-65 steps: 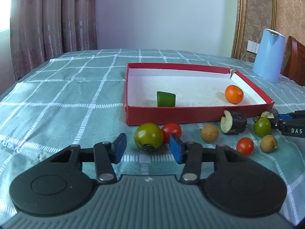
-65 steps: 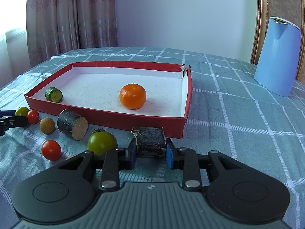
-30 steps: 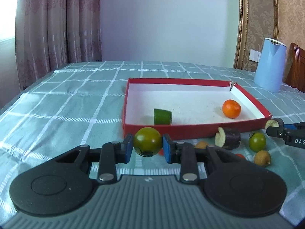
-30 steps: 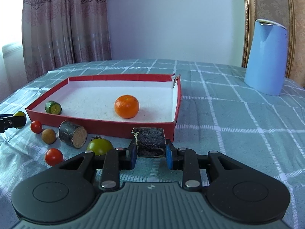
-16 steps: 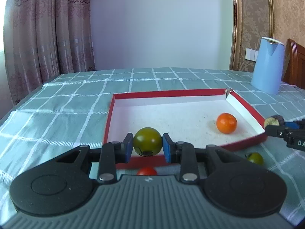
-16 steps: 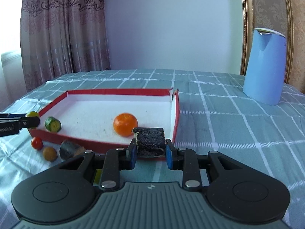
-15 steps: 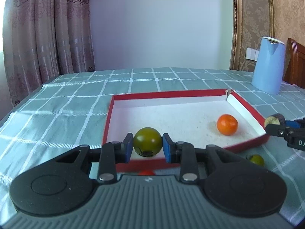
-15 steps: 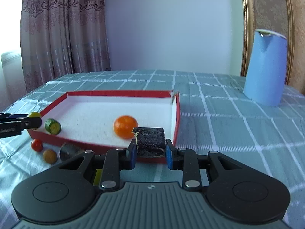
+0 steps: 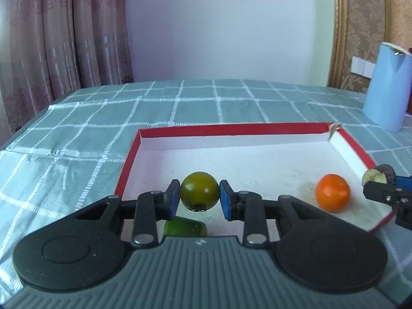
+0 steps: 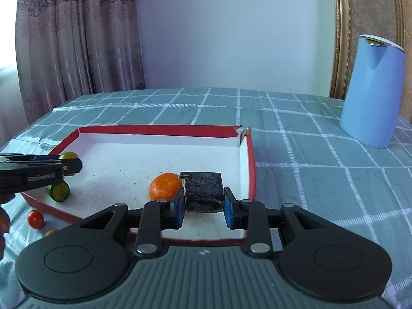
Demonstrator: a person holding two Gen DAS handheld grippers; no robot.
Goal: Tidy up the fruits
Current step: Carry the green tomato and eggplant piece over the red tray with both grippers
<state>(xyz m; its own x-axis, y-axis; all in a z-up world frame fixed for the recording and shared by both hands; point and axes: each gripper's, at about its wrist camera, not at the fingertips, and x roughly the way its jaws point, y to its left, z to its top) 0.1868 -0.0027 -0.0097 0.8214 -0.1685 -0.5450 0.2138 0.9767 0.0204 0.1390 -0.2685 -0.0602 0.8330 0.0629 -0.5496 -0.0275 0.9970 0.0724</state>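
Gripping green tomato (image 9: 198, 193), cucumber piece (image 9: 185, 228) half-hidden

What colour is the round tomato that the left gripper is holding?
The tomato is olive green, clearest in the left wrist view, pinched in the left gripper.

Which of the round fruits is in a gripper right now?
The green tomato, clamped between the left gripper's blue pads above the red tray. The orange lies loose on the tray floor; the red tomato sits outside.

The cucumber piece (image 9: 185, 228) is half hidden behind the left gripper's body (the blue jug (image 9: 388, 87) runs off frame).
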